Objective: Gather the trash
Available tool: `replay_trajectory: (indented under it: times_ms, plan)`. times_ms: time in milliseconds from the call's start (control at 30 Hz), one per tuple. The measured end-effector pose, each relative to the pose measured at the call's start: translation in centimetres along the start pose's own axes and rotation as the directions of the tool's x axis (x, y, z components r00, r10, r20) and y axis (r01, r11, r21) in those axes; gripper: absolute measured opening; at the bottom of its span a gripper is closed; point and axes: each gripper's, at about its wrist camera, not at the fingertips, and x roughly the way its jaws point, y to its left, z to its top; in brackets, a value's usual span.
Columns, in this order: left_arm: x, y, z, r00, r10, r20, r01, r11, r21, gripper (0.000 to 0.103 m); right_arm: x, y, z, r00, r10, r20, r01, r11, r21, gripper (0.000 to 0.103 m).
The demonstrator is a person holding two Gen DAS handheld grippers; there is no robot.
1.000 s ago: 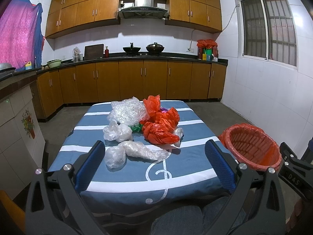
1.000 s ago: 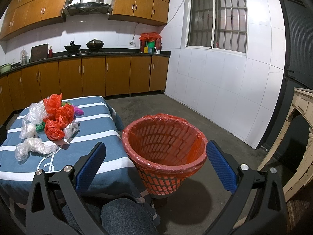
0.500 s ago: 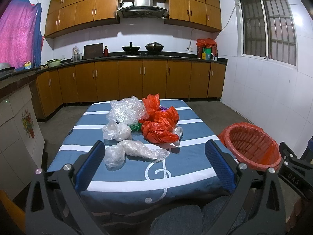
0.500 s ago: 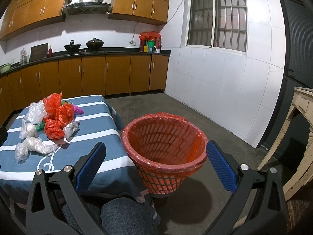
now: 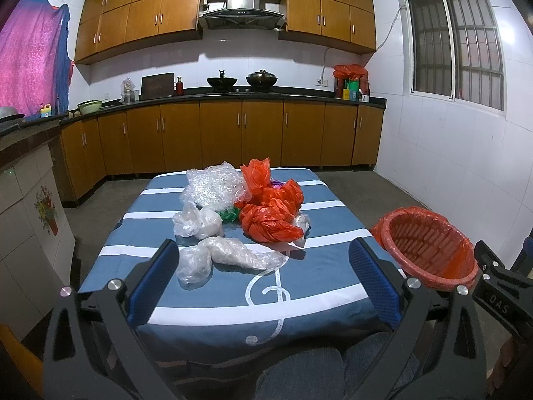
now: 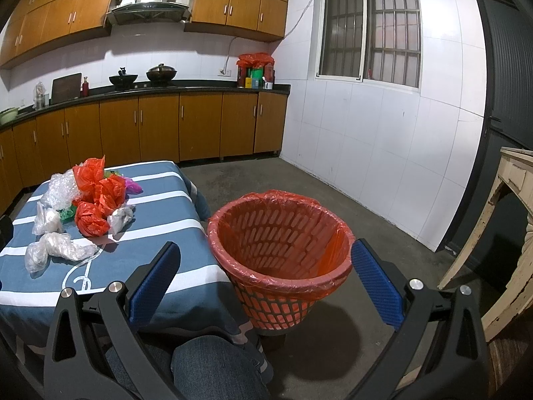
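Observation:
A heap of trash lies mid-table: orange plastic bags (image 5: pixel 271 208), a bubble-wrap wad (image 5: pixel 215 188), a clear bag (image 5: pixel 196 221) and a long crumpled clear bag (image 5: pixel 226 255) nearest me. The same heap shows in the right wrist view, with orange bags (image 6: pixel 95 200) and clear bags (image 6: pixel 53 250). An orange-lined mesh waste basket (image 6: pixel 279 250) stands on the floor right of the table, also seen as the basket (image 5: pixel 429 248). My left gripper (image 5: pixel 266 283) hangs open above the table's near edge, short of the trash. My right gripper (image 6: pixel 266 281) is open in front of the basket, holding nothing.
The table wears a blue cloth with white stripes (image 5: pixel 299 303). A person's knees in jeans (image 6: pixel 213 363) sit below both grippers. Wooden kitchen cabinets (image 5: pixel 240 133) line the far wall. A worn cream-painted piece of furniture (image 6: pixel 506 233) stands at the right, bare concrete floor (image 6: pixel 383 243) around the basket.
The left wrist view has tilted very slightly, so the trash sits a touch higher in frame. The right gripper has not visibly moved. Both stay open.

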Motion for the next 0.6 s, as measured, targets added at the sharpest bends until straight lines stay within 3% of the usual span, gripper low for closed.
replay_trajectory:
  times_ms: [600]
  plan:
    - [0.0,0.0,0.0,1.0,0.0,-0.003,0.0,1.0,0.0,0.099,0.19,-0.16,0.02,1.0,-0.001,-0.002,0.001,1.0,0.002,0.101]
